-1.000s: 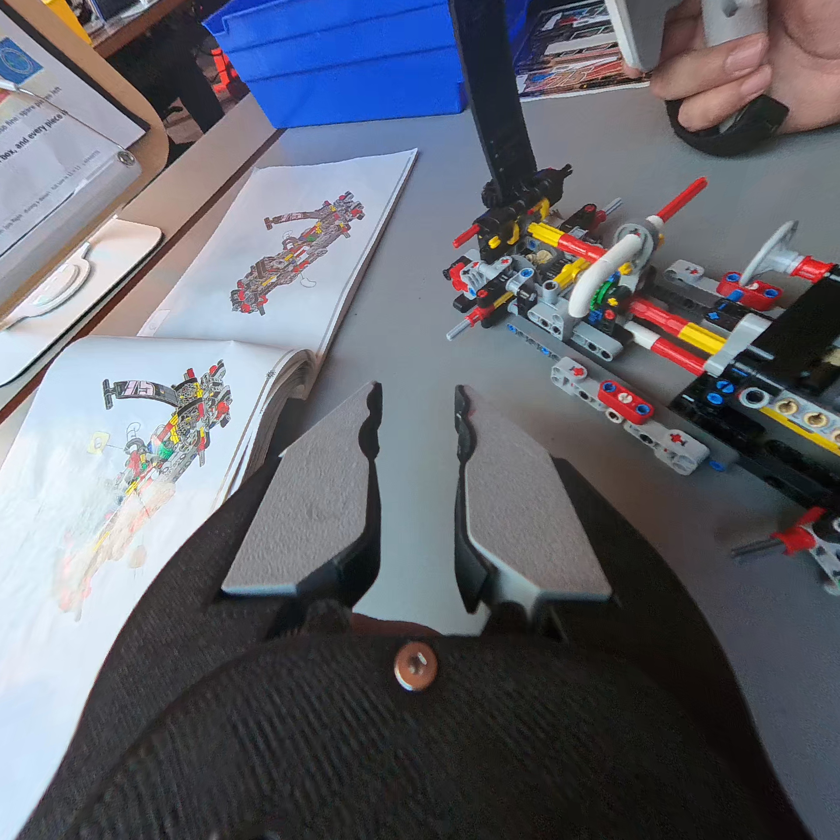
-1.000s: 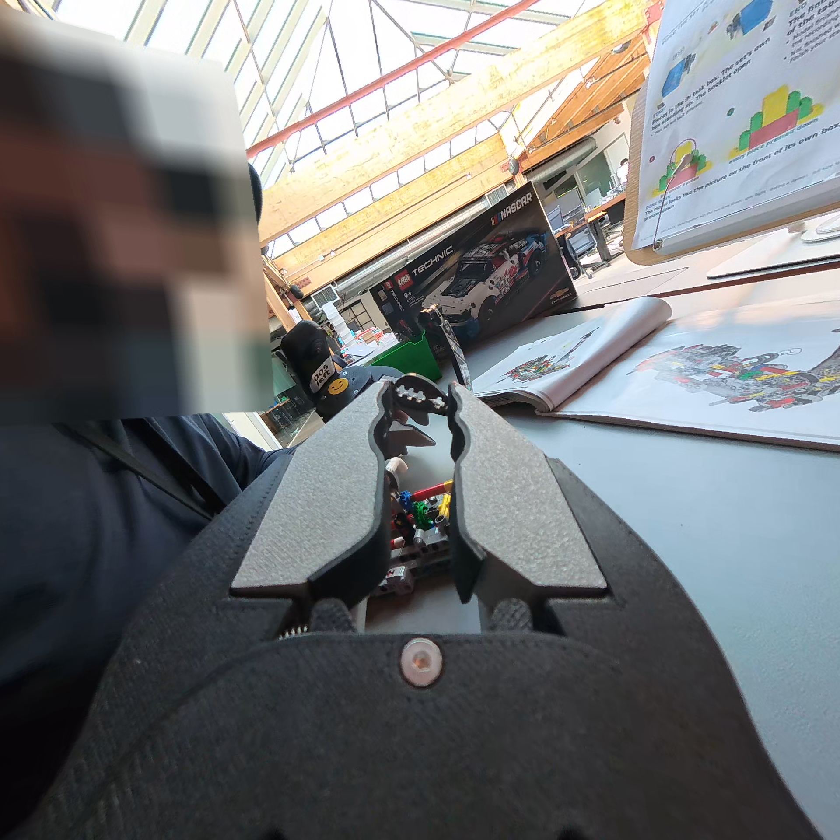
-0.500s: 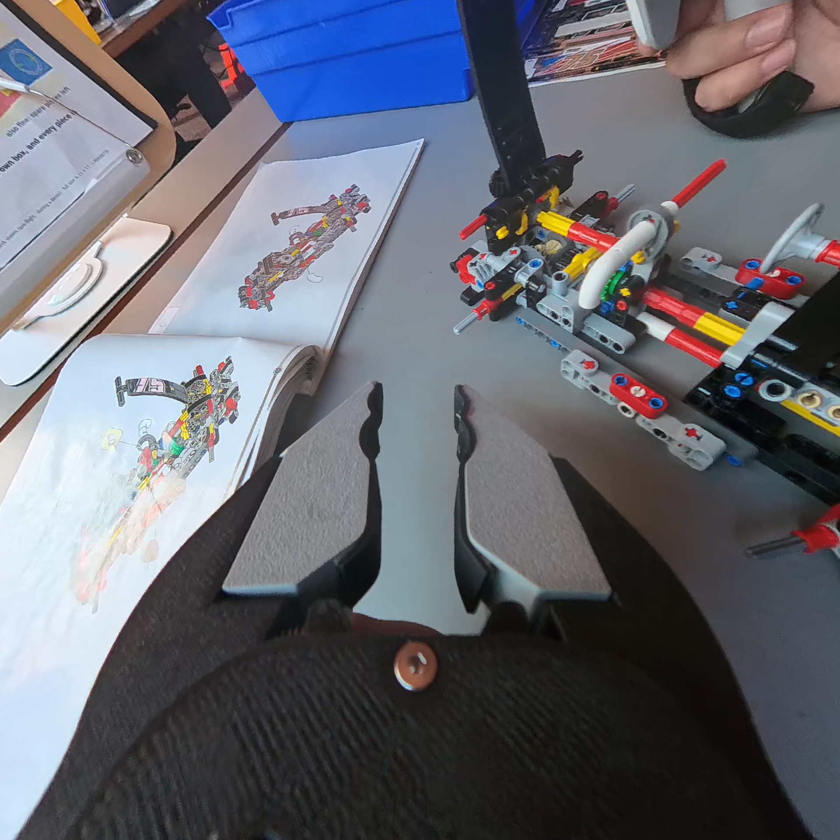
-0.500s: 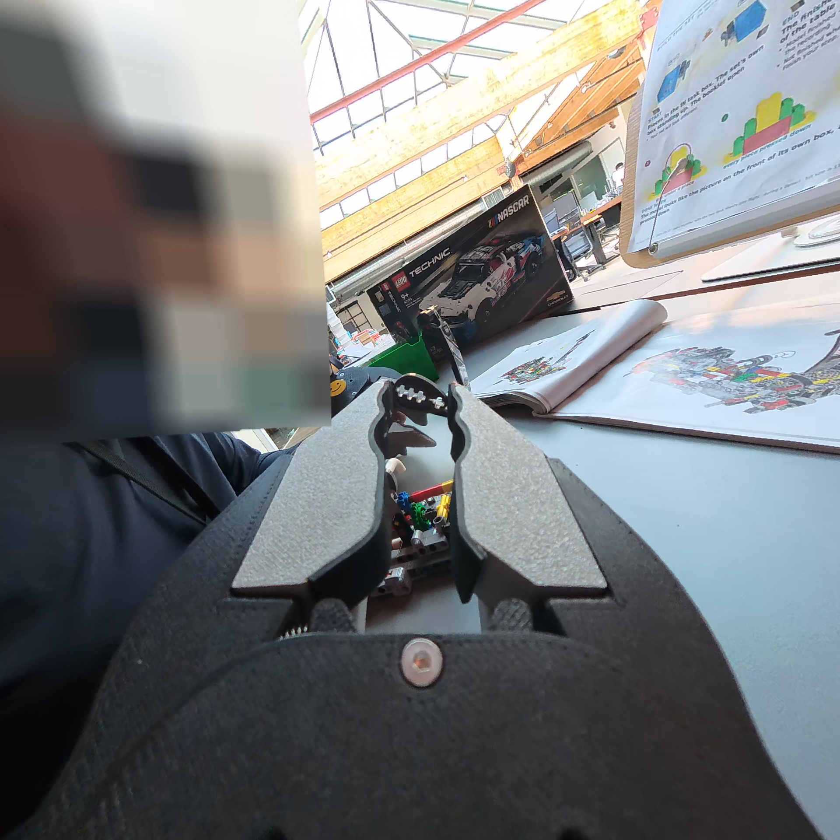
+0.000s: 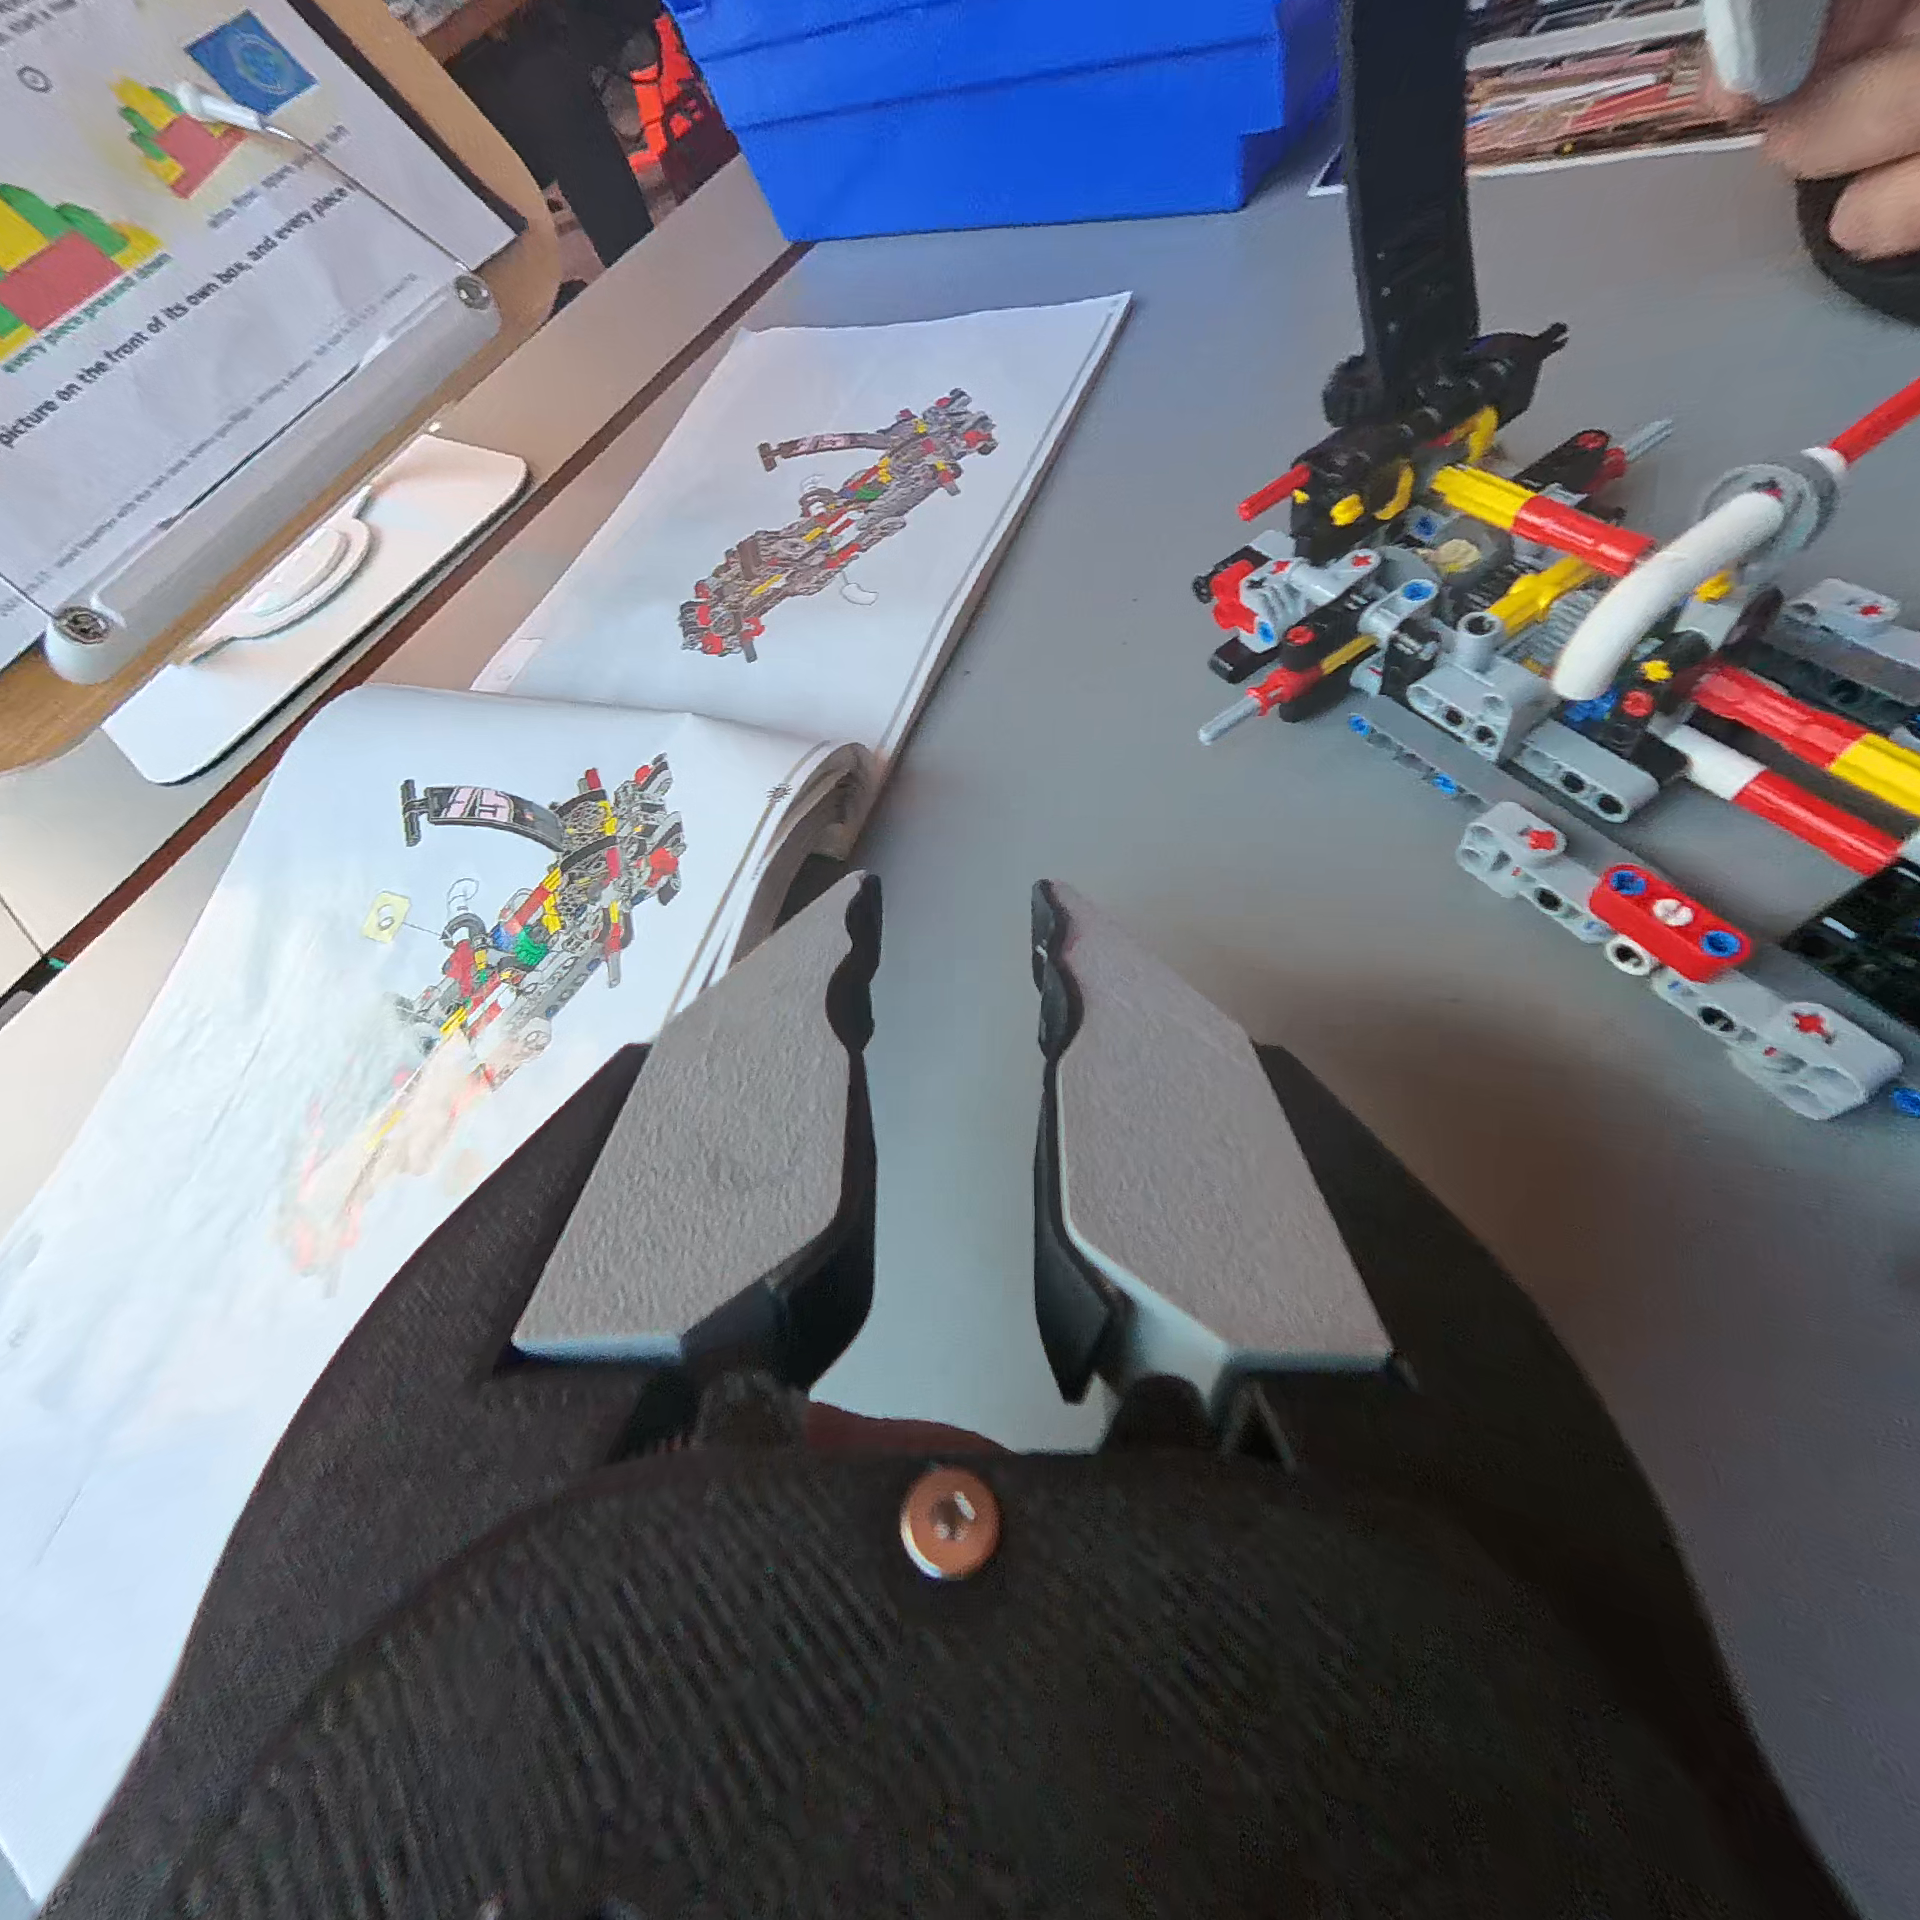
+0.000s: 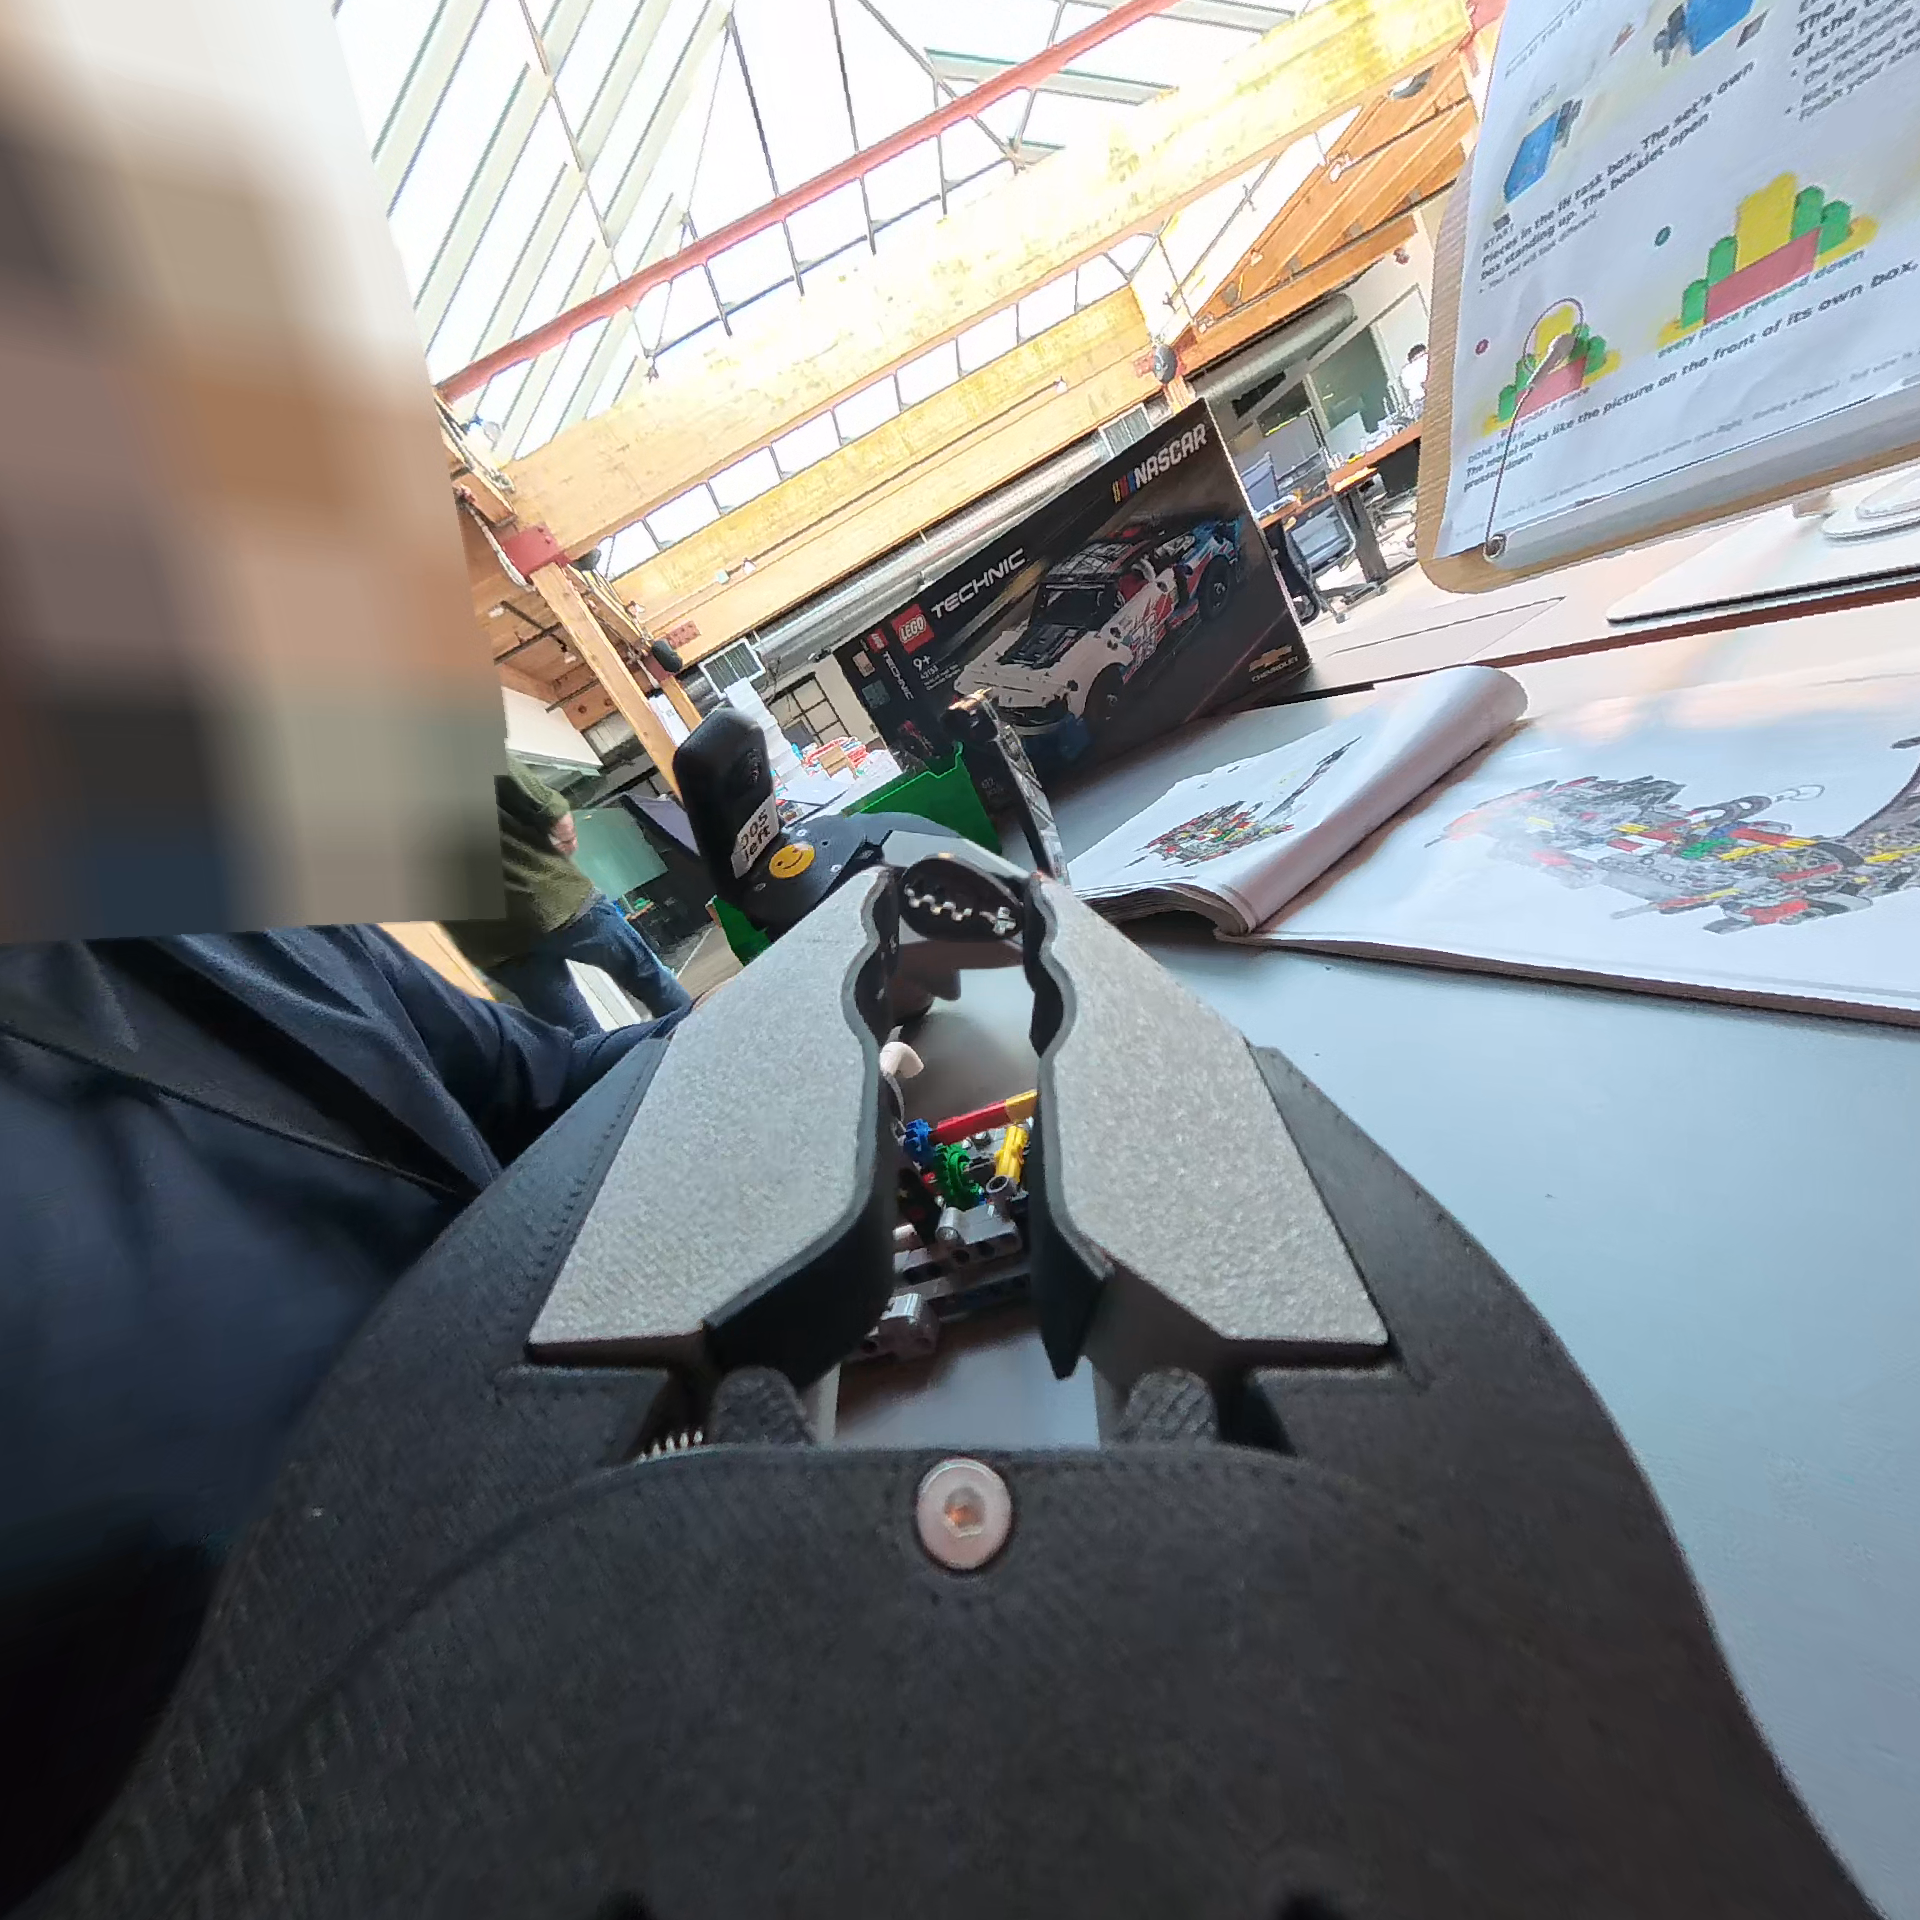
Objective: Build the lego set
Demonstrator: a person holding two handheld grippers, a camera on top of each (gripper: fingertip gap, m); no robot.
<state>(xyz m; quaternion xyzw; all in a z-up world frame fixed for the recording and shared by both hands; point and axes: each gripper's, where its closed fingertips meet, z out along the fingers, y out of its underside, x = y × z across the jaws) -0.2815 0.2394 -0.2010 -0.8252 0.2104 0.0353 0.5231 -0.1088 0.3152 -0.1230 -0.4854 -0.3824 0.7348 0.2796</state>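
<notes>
My left gripper (image 5: 956, 904) is open and empty, low over the grey table (image 5: 1195, 987), just right of the open instruction booklet (image 5: 831, 499). A part-built brick vehicle model (image 5: 1507, 623) lies to its right. A long black panel piece (image 5: 1403, 177) stands up from the model's near end. My right gripper (image 6: 961, 899) is shut on the top end of that black panel piece (image 6: 951, 904), with the model (image 6: 961, 1174) showing below between its fingers. A hand (image 5: 1849, 104) holds the right gripper at the top right of the left wrist view.
Blue bins (image 5: 987, 104) stand at the table's back. A sign on a stand (image 5: 208, 260) is at the left. In the right wrist view a black set box (image 6: 1081, 603), a green bin (image 6: 914, 790) and the booklet (image 6: 1558, 831) lie beyond; a person's dark sleeve (image 6: 208, 1143) is at the left.
My left gripper has drawn back and turned left, so the model sits farther right in its view; it stays open and empty. My right gripper keeps its hold on the black panel piece.
</notes>
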